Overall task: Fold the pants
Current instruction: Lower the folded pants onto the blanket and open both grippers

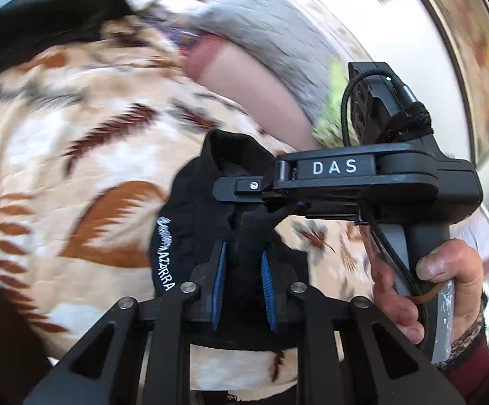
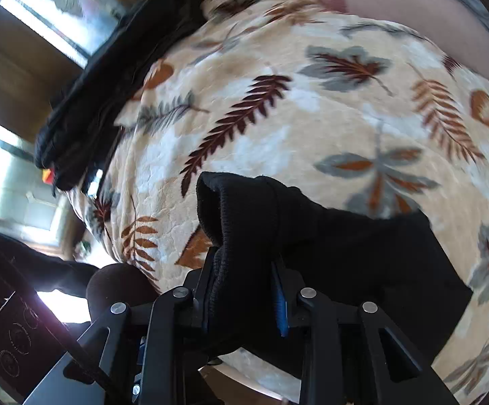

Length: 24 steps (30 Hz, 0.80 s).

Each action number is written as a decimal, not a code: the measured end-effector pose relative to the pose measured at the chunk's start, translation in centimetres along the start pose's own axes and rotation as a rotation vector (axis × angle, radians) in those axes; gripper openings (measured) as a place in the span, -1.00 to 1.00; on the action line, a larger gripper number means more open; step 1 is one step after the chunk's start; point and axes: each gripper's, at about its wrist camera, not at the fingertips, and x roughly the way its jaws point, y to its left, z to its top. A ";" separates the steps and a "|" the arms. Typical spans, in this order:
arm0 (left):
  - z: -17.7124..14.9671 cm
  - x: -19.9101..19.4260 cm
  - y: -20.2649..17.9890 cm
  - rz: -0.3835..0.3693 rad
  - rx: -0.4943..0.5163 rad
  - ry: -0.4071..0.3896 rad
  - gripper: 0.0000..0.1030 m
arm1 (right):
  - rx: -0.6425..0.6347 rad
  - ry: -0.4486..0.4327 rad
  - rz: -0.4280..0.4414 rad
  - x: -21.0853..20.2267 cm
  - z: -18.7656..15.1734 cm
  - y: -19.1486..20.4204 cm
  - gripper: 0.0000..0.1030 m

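Observation:
The black pants [image 1: 190, 209] with white lettering on the band are bunched and held above a leaf-patterned blanket [image 1: 76, 128]. My left gripper [image 1: 242, 283] is shut on the black fabric between its blue pads. My right gripper shows in the left wrist view [image 1: 237, 187], just above and to the right, pinching the same bunch of cloth. In the right wrist view my right gripper [image 2: 244, 290] is shut on the ribbed waistband of the pants [image 2: 345, 243], which trail off to the right over the blanket [image 2: 278, 118].
A second black garment [image 2: 109, 77] lies along the far edge of the bed, also seen in the left wrist view [image 1: 49, 17]. A pink and grey pillow [image 1: 251, 77] lies at the head of the bed. Windows [image 2: 59, 10] are beyond the bed.

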 end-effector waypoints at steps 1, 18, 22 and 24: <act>-0.2 0.5 -1.2 -0.009 0.029 0.016 -0.62 | 0.029 -0.026 0.018 -1.2 -0.7 -1.5 -0.43; -4.4 4.3 -11.5 -0.099 0.304 0.209 0.02 | 0.513 -0.172 -0.024 -3.2 -14.5 -24.5 -0.59; -2.2 5.1 -8.4 0.030 0.205 0.178 0.21 | 0.576 -0.298 0.006 -6.1 -16.7 -26.5 -0.58; -1.4 5.7 -6.8 0.063 0.136 0.181 0.21 | 0.555 -0.399 0.066 -8.4 -16.8 -25.8 -0.54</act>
